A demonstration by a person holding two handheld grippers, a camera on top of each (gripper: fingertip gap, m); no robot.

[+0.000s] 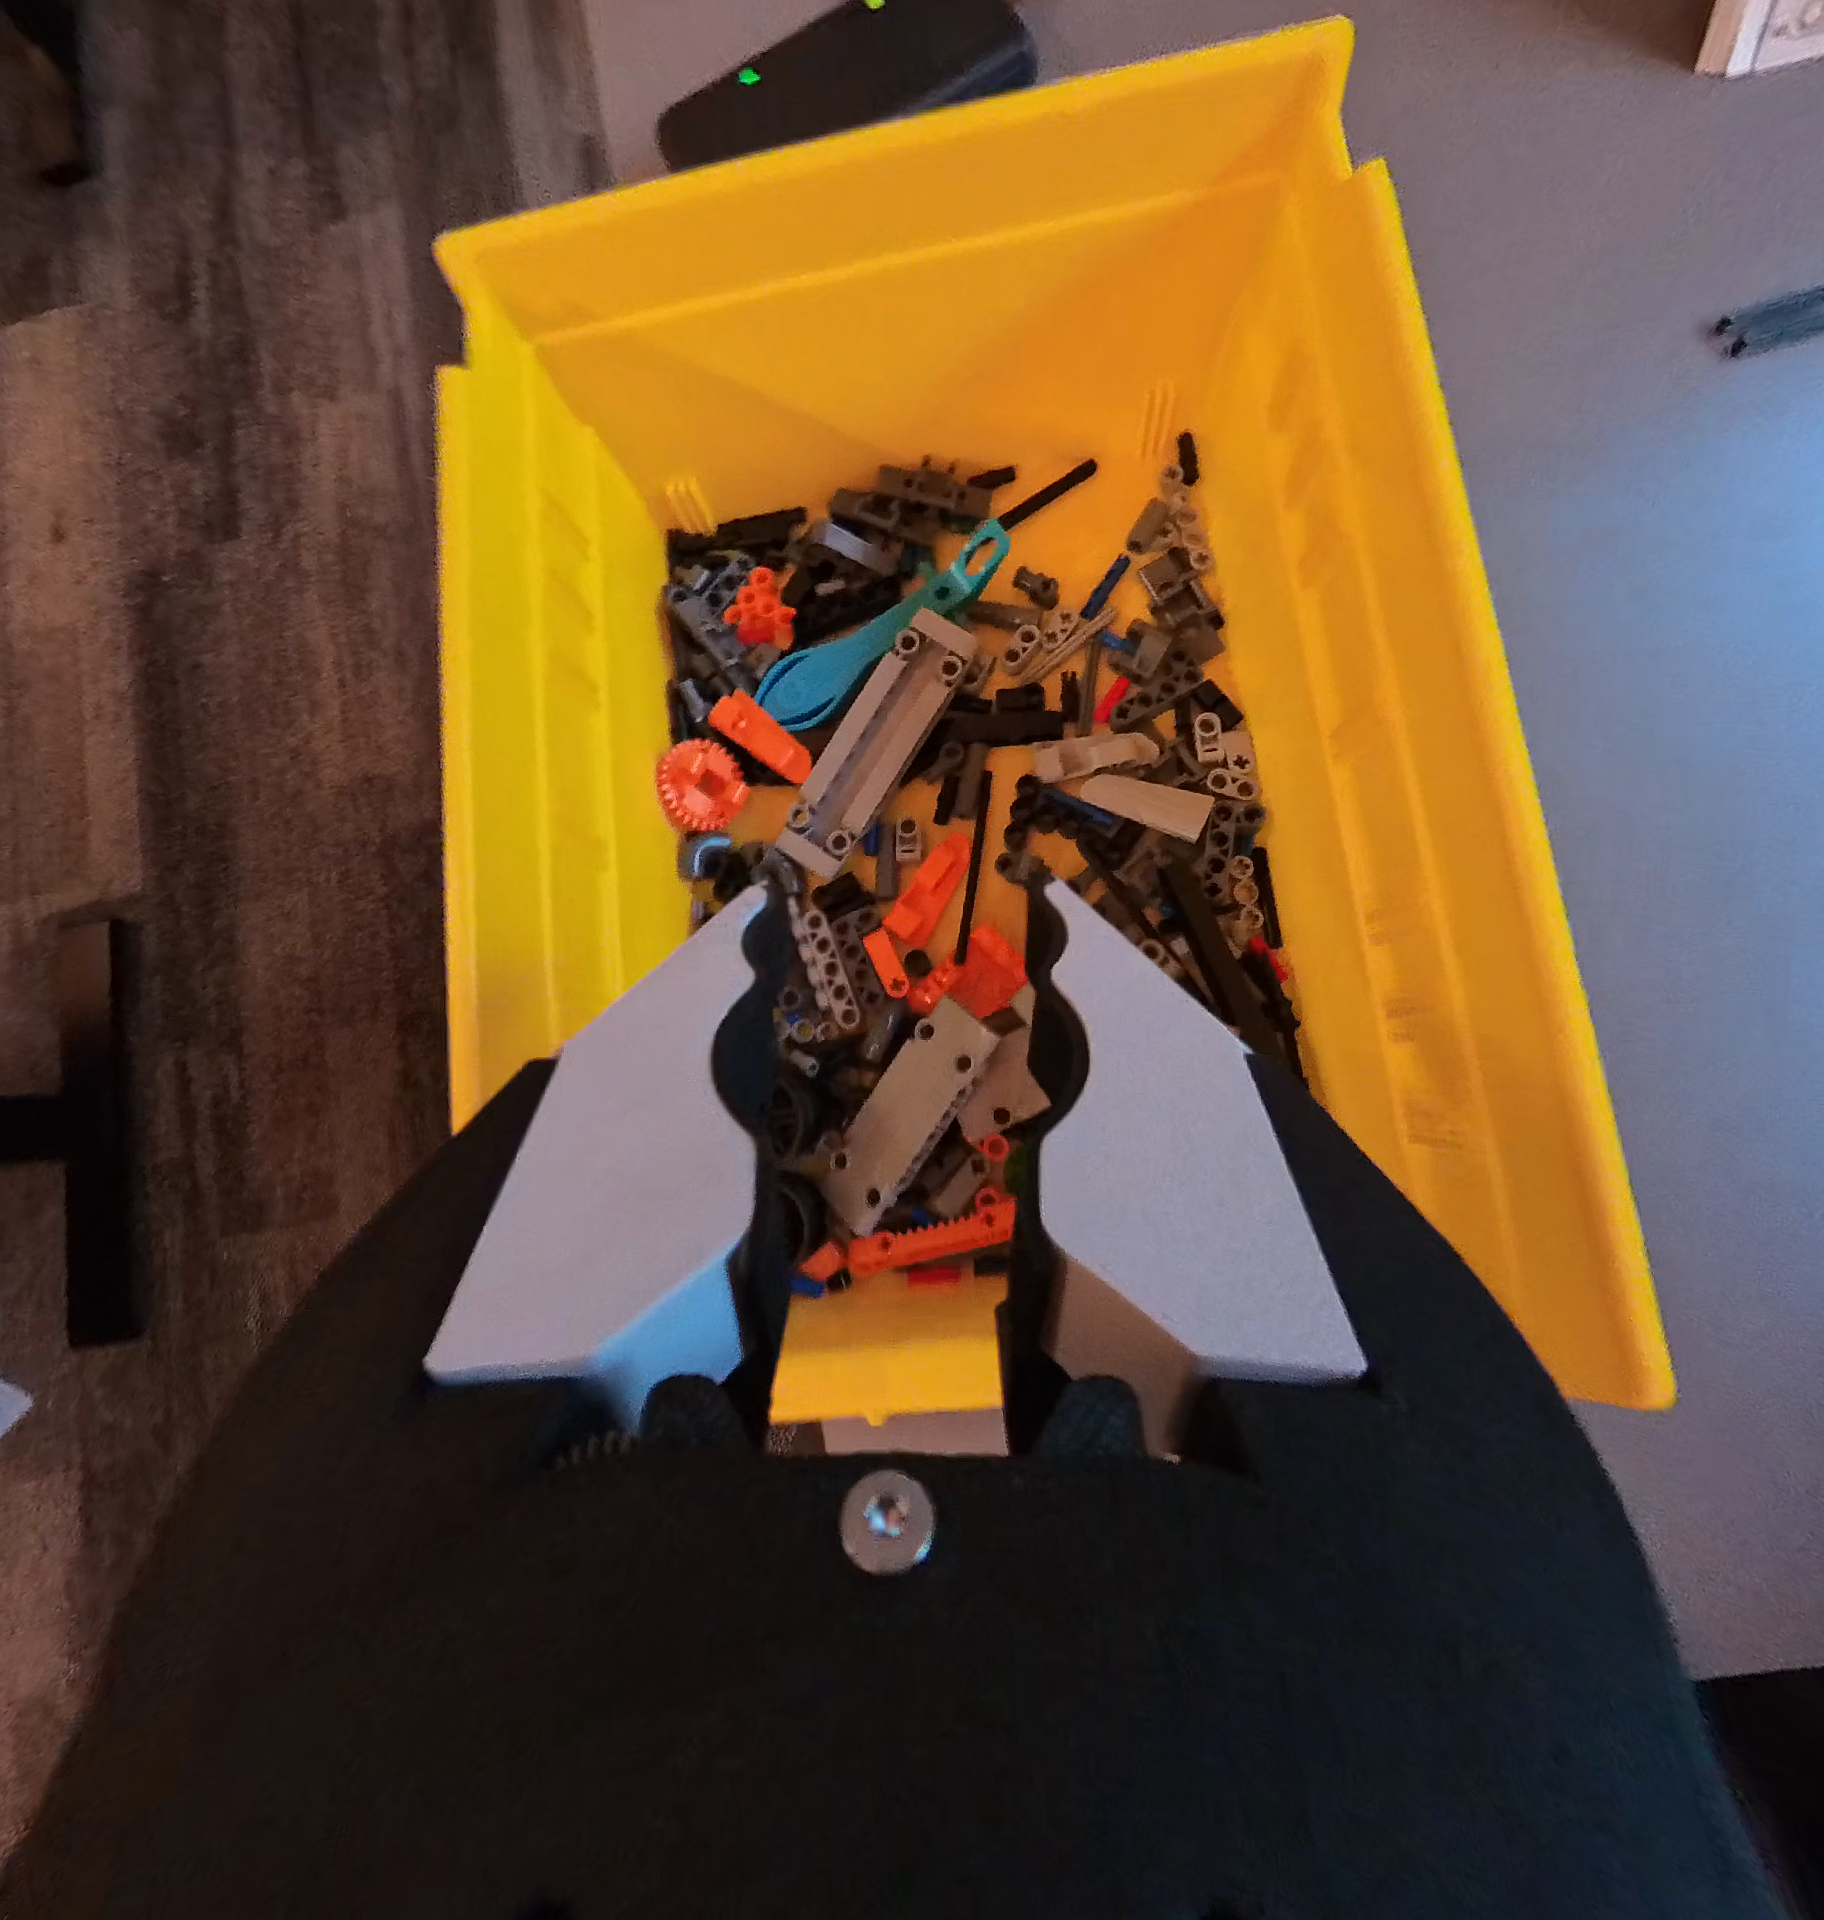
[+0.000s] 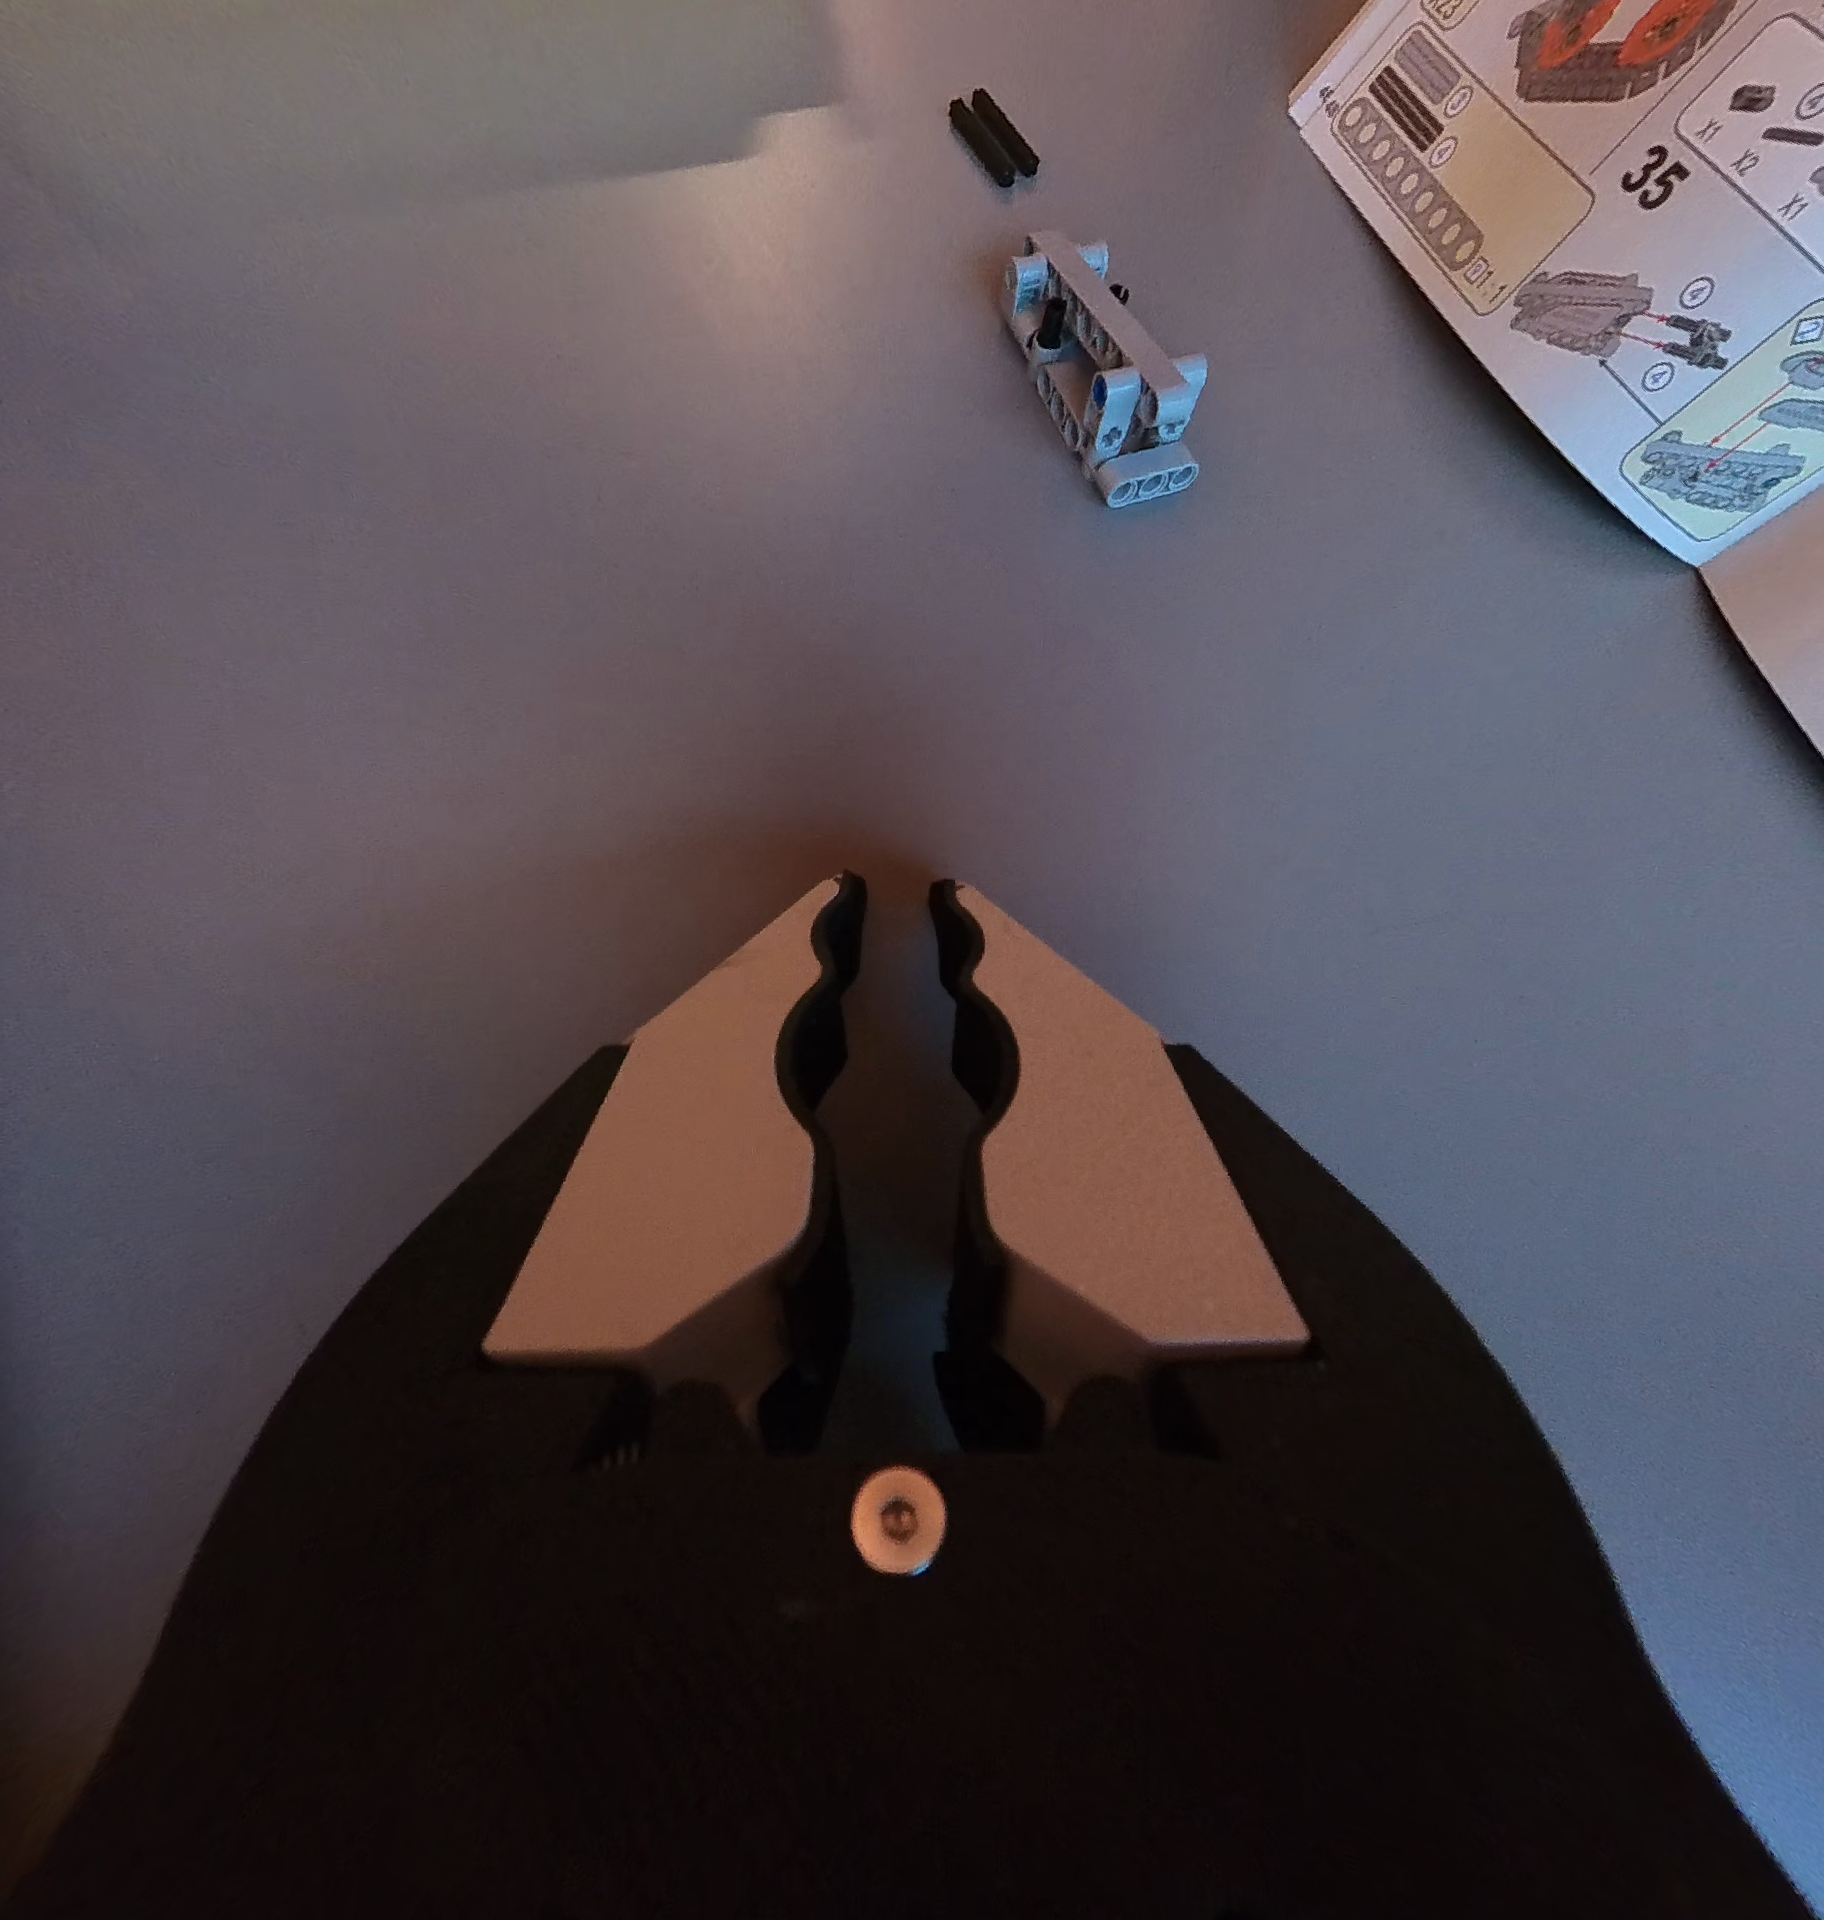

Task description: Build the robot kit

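My left gripper (image 1: pixel 903 894) hangs over the near end of the yellow bin (image 1: pixel 534 665), fingers apart with nothing between them, pointing down into the loose building pieces (image 1: pixel 949 790). Nearest below the tips: an orange block (image 1: pixel 991 971), a pale grey beam (image 1: pixel 913 1127) and an orange toothed rack (image 1: pixel 929 1236). Farther in lie a long grey frame piece (image 1: pixel 882 743), a teal tool (image 1: pixel 866 649) and an orange gear (image 1: pixel 698 781).

Judgement: the heap is tangled, so any grasp here should come straight down on one piece with clear flanks. The orange block looks the easiest. Thin black rods would slip from the wavy pads.

Pose, left: tilted steeply down, above the rim, touching nothing that I can see. The bin stands at the bench (image 1: pixel 1666 727) edge, wood floor (image 1: pixel 212 520) to its left. A dark device (image 1: pixel 846 94) lies beyond it.

My right gripper (image 2: pixel 897 883) is low over bare bench, fingers a narrow gap apart, empty. Well ahead sits a small grey assembly (image 2: pixel 1100 364), with two black pins (image 2: pixel 991 135) just beyond it. An open instruction booklet (image 2: pixel 1614 312) lies off to the right.
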